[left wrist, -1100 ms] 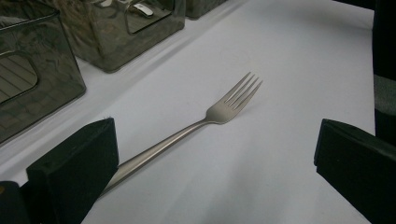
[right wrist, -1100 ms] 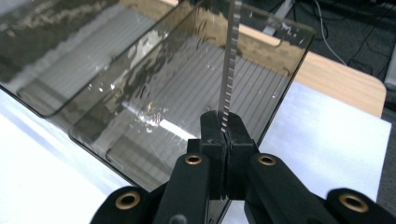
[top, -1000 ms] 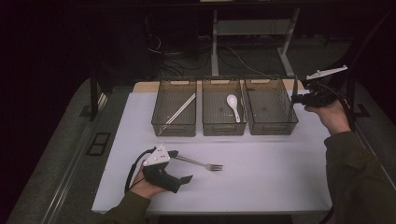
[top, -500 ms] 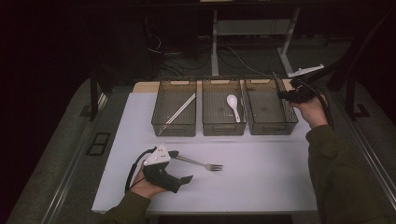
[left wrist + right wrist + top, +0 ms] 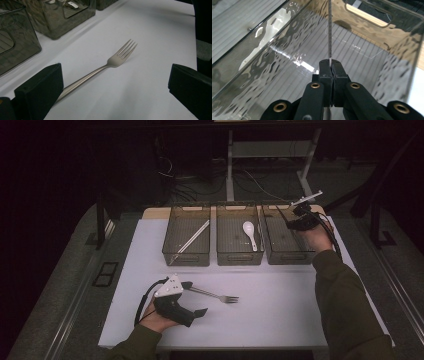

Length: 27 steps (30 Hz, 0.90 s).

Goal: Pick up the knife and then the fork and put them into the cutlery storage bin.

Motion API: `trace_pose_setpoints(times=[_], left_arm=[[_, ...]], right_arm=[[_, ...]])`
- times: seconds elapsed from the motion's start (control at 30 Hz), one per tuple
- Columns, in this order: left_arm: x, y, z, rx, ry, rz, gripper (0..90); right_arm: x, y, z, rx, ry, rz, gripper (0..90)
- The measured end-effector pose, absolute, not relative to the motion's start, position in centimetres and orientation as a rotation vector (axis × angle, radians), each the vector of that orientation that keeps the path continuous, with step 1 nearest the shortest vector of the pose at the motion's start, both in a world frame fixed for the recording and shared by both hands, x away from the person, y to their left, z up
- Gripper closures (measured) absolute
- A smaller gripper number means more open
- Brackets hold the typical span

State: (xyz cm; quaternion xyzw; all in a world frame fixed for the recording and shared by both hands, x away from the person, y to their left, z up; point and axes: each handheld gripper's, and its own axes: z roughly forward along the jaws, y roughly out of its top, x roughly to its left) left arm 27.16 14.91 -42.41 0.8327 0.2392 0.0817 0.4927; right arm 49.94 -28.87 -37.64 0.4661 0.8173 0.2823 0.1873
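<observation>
I had the right gripper clamped on a thin knife over the bin at two o'clock; my left gripper gaped around the fork lying at six o'clock.

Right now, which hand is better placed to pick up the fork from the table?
The left. The left gripper rests on the table with jaws open around the fork handle. The right gripper is over the right-hand bin, jaws shut on a thin serrated blade.
</observation>
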Motion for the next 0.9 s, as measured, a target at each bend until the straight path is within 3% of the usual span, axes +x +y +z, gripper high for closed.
trace_pose_setpoints(times=[0.23, 0.43, 0.57, 0.8, 0.9], left_arm=[[27.1, 14.9, -42.3, 2.021, 0.576, 0.202, 0.0], [27.1, 14.9, -42.3, 2.023, 0.579, 0.212, 0.0], [27.2, 14.9, -42.3, 2.031, 0.582, 0.225, 0.7], [27.3, 15.0, -42.2, 2.04, 0.603, 0.245, 7.7], [27.4, 15.1, -42.2, 2.051, 0.605, 0.252, 16.2]], right_arm=[[50.2, -28.5, -38.5, 1.348, 2.304, 0.812, 83.5], [49.3, -29.1, -38.3, 1.384, 2.293, 0.923, 67.3], [47.6, -29.7, -37.4, 1.374, 2.271, 1.094, 51.2], [42.9, -29.8, -35.8, 1.254, 2.28, 1.28, 36.8], [41.0, -29.7, -36.0, 1.237, 2.287, 1.327, 30.7]])
